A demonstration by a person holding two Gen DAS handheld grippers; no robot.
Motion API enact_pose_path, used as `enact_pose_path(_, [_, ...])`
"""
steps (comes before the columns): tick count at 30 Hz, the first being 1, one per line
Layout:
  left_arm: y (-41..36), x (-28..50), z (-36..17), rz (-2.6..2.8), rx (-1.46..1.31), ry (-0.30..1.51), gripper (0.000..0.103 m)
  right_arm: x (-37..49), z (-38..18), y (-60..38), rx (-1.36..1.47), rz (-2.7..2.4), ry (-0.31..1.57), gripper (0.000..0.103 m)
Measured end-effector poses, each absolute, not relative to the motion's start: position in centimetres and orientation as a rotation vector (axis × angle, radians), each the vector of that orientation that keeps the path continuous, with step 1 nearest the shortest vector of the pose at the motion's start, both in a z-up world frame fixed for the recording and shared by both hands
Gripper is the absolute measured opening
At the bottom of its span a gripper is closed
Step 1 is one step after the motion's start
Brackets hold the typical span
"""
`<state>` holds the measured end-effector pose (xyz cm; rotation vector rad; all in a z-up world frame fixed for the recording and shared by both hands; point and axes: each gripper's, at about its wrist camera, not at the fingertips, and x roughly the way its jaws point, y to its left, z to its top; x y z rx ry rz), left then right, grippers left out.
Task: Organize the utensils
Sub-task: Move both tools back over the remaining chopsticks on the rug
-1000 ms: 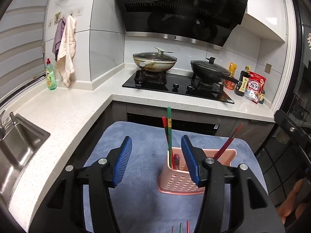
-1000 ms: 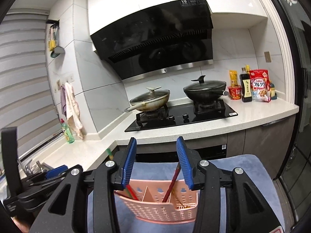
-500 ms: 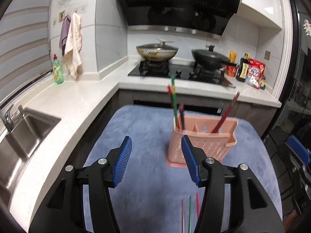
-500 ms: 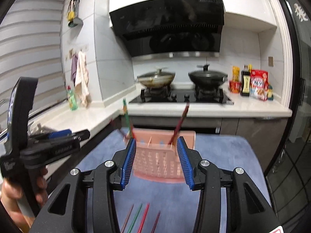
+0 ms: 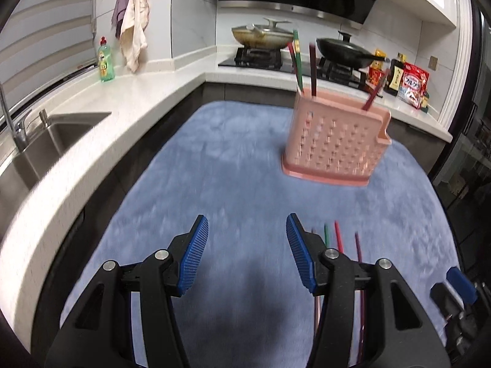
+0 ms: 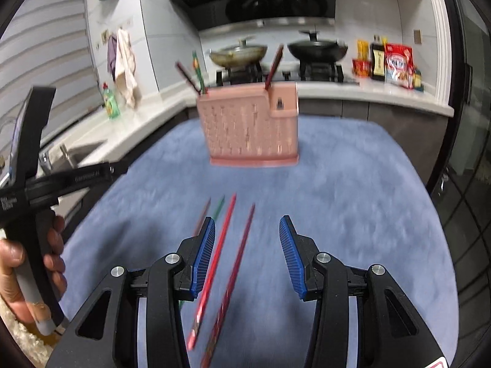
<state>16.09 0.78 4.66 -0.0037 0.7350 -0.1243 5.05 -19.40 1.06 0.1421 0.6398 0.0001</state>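
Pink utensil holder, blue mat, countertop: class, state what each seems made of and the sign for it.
Pink utensil holder: probably moulded plastic, matte; even rows of punched holes.
Blue mat: soft pile fabric, fleece-like; mottled, fuzzy surface, though motion blur limits certainty.
Countertop: pale speckled stone or composite, smooth with slight sheen.

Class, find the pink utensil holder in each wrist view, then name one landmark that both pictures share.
Left wrist view: pink utensil holder stands upper right on the blue mat.
Right wrist view: pink utensil holder stands at upper centre, beyond the loose chopsticks.
Shared landmark: green dish soap bottle on the counter.
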Motion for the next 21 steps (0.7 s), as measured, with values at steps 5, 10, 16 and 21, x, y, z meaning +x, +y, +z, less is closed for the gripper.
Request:
enact_pose_path(5, [0.3, 13.6, 2.0, -0.142, 0.044, 0.773, 0.050, 3.0, -1.6, -18.2, 0.139, 0.016, 0.701, 0.043])
enact_pose_path(10, [-0.3, 11.4, -0.3, -0.163, 0.081, 0.811, 0.050, 1.7, -3.8, -17.4, 0.159, 0.023, 0.753, 0.043])
enact_pose_path(16, [-0.2, 10.0, -1.7, -0.169, 0.085, 0.849, 0.050, 1.1, -5.4, -16.8, 0.171, 0.033, 0.793, 0.041])
enact_pose_path(21, [-0.1, 9.3, -2.7, -0.167, 0.084, 0.877, 0.051, 1.1, -6.2, -16.2, 0.169, 0.043, 0.810, 0.032])
